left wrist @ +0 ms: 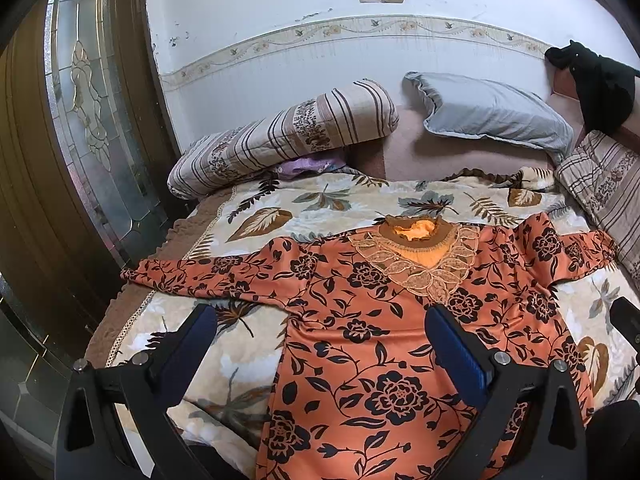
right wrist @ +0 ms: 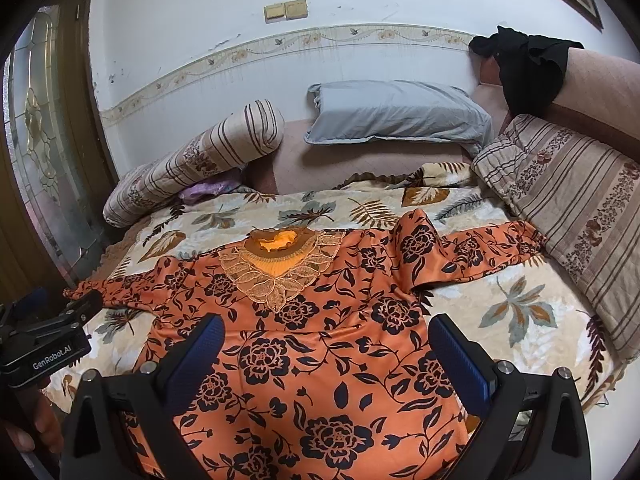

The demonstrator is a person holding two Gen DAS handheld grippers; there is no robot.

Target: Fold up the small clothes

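An orange top with a black flower print (left wrist: pixel 360 320) lies spread flat, front up, on the leaf-patterned blanket (left wrist: pixel 256 216), collar away from me and both sleeves stretched out sideways. It also shows in the right wrist view (right wrist: pixel 320 336). My left gripper (left wrist: pixel 320 320) is open and empty, hovering over the top's left side near the armpit. My right gripper (right wrist: pixel 326 330) is open and empty, hovering over the middle of the top's body. The left gripper's body (right wrist: pixel 44 340) shows at the left edge of the right wrist view.
A striped bolster (left wrist: pixel 280 136) and a grey pillow (left wrist: pixel 492 112) lie at the head of the bed. A striped cushion (right wrist: pixel 568 208) lies along the right side. Black clothing (right wrist: pixel 524 68) hangs on the headboard. A glazed wooden door (left wrist: pixel 80 128) stands on the left.
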